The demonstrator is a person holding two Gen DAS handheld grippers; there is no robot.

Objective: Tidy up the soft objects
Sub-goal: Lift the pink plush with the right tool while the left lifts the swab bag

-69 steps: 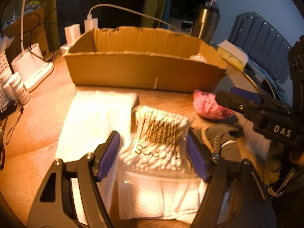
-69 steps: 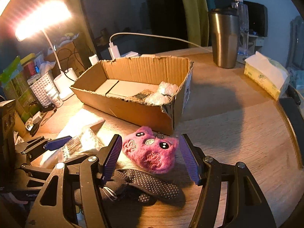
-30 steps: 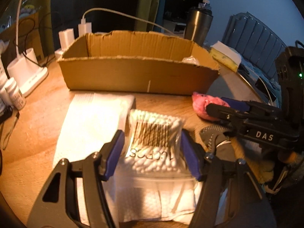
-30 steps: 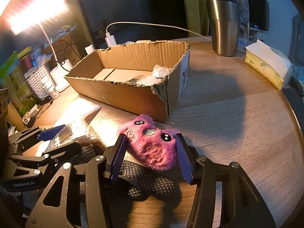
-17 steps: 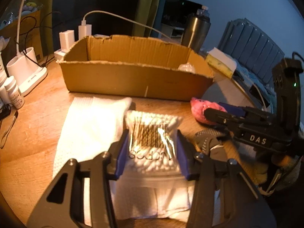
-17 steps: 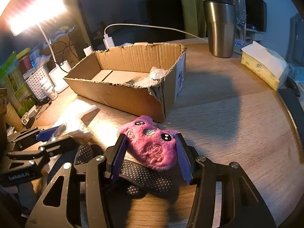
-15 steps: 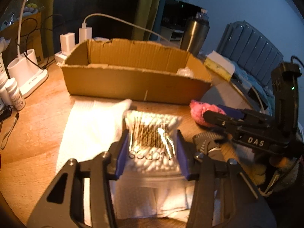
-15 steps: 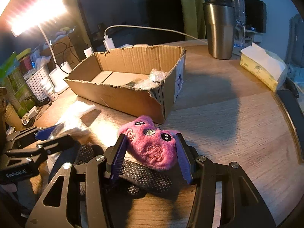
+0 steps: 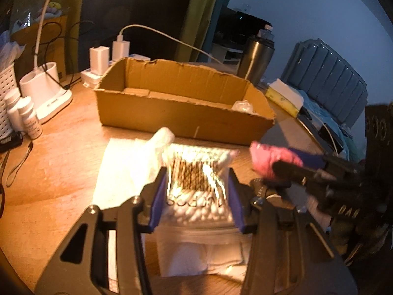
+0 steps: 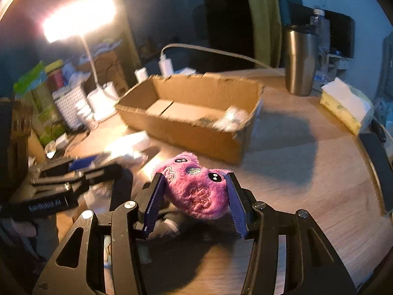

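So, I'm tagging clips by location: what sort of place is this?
Probably a bedroom desk at home: a padded headboard behind, a lit desk lamp, and a tissue pack on the wooden table.

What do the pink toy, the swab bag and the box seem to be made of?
Pink toy: plush fabric, fuzzy nap, stitched markings, probably synthetic fur.
Swab bag: thin clear plastic film, glossy; it glints under the lamp and the swabs show through.
Box: brown cardboard, matte, with ragged torn top edges, likely corrugated.
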